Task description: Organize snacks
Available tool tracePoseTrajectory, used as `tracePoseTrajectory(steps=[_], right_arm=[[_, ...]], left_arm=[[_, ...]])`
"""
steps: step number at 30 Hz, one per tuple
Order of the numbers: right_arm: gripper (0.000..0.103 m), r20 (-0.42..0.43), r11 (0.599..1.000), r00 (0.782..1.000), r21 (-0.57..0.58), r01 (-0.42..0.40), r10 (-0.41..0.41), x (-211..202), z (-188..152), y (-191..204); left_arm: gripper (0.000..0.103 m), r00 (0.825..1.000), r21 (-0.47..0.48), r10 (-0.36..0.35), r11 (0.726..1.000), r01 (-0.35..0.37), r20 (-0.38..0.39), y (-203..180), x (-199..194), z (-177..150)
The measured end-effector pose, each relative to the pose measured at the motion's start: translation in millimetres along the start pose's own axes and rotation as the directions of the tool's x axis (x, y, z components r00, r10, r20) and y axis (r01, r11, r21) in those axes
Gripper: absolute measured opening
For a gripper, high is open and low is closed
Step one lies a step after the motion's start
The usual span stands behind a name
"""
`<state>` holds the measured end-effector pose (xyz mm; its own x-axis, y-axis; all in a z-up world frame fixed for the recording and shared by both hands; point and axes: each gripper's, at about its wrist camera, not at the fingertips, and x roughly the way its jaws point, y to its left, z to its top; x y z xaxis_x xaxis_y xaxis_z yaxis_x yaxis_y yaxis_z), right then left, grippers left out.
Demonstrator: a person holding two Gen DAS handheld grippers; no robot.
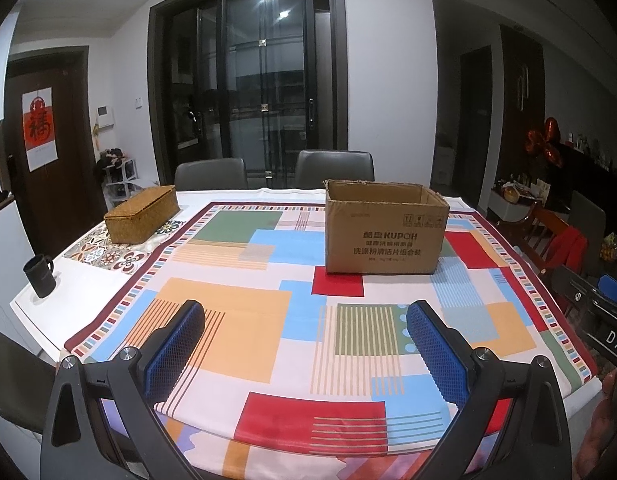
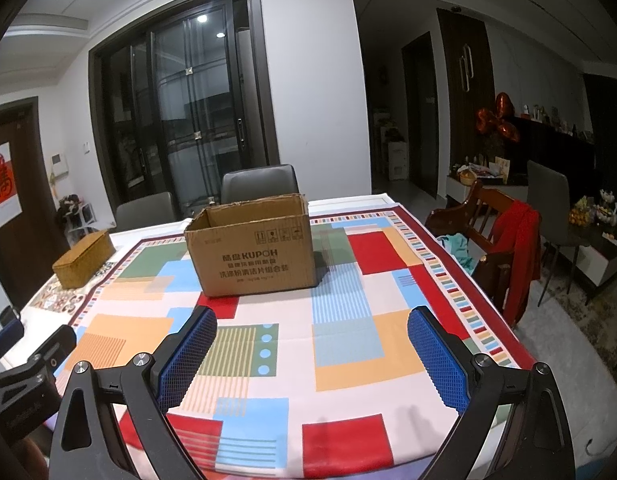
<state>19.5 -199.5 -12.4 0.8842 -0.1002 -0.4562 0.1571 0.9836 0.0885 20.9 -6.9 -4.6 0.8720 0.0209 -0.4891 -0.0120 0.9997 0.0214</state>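
Both hand-held grippers, the left gripper (image 1: 306, 320) and the right gripper (image 2: 312, 326), hover above the near edge of the patchwork-patterned tablecloth (image 1: 244, 332), blue-padded fingers spread wide and holding nothing. The open-topped brown cardboard box (image 1: 384, 232) stands toward the cloth's far edge; a lidded woven wicker box (image 1: 142, 214) sits at the table's far left corner.

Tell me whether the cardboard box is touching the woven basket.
Apart. The left wrist view shows the cardboard box and the woven basket separated by a wide stretch of tablecloth.
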Motion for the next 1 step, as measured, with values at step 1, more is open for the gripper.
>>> tracePoseTrajectory(steps=[1], right_arm=[[0.097,-0.002,1.0,1.0,0.0,-0.002,0.002,1.8,0.4,0.5]], left_arm=[[0.103,1.0,-0.002,0.0,1.0,0.0,-0.008,0.6,1.8,0.2]])
